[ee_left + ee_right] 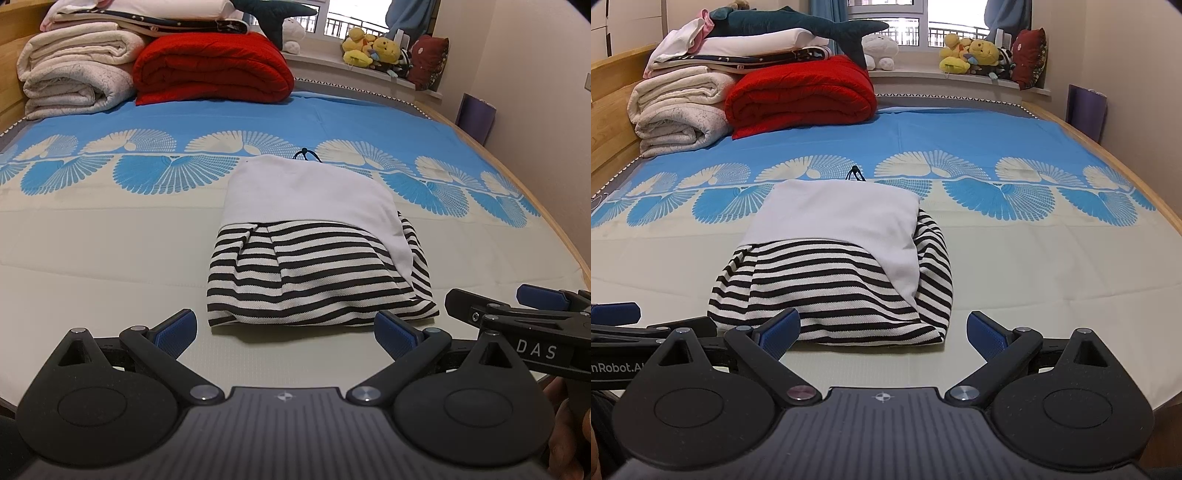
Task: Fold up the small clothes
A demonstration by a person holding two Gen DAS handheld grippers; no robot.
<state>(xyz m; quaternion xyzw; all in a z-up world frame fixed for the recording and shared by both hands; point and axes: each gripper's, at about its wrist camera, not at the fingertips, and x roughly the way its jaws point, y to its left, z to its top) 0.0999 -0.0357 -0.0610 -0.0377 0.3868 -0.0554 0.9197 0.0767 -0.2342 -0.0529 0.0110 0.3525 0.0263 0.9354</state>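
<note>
A small garment (314,258) lies folded on the bed, white at its far half and black-and-white striped at its near half; the right wrist view shows the same garment (842,266). A dark cord loop (306,154) pokes out at its far edge. My left gripper (286,332) stands open just short of the striped hem, holding nothing. My right gripper (882,334) is open too, close to the hem's right corner and empty. Its fingers (539,299) show at the right edge of the left wrist view.
The bed sheet (110,229) is cream near me and blue with fan patterns farther off. A folded red quilt (210,70) and rolled white blankets (74,74) are stacked at the far left. Plush toys (373,50) sit on the window sill. The wooden bed edge (554,206) curves along the right.
</note>
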